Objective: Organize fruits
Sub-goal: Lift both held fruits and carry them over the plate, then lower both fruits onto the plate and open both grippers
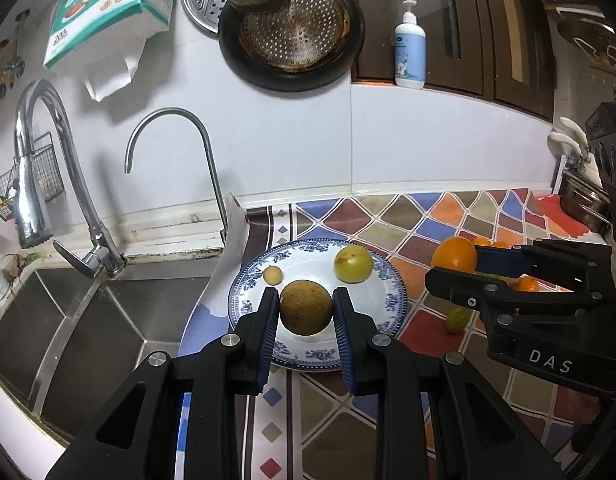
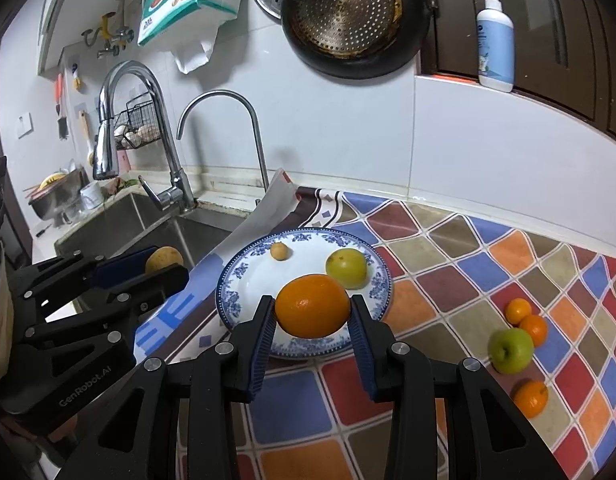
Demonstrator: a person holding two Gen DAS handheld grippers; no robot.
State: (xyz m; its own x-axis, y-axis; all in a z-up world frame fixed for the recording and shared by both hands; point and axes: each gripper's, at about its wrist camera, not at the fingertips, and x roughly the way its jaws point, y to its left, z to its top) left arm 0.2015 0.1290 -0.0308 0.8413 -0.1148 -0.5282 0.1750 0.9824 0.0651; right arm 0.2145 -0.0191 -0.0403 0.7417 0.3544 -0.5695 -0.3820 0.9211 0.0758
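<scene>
My left gripper [image 1: 306, 308] is shut on a brown round fruit [image 1: 306, 307], held over the near part of a blue-and-white plate [image 1: 384, 280]. My right gripper [image 2: 313, 308] is shut on an orange [image 2: 313, 306] above the same plate [image 2: 244, 276]. On the plate lie a yellow-green fruit [image 2: 346, 269] and a small tan fruit [image 2: 279, 251]. In the left wrist view the right gripper [image 1: 452, 266] with the orange [image 1: 454, 254] hangs to the right of the plate. In the right wrist view the left gripper [image 2: 164, 266] with the brown fruit [image 2: 164, 259] is at the left.
A green apple [image 2: 511, 350] and three small oranges [image 2: 532, 330] lie on the patterned mat [image 2: 468, 248] to the right of the plate. A steel sink [image 1: 68, 320] with two taps [image 1: 48, 184] is to the left. Pans hang on the wall; a soap bottle [image 1: 410, 46] stands on the ledge.
</scene>
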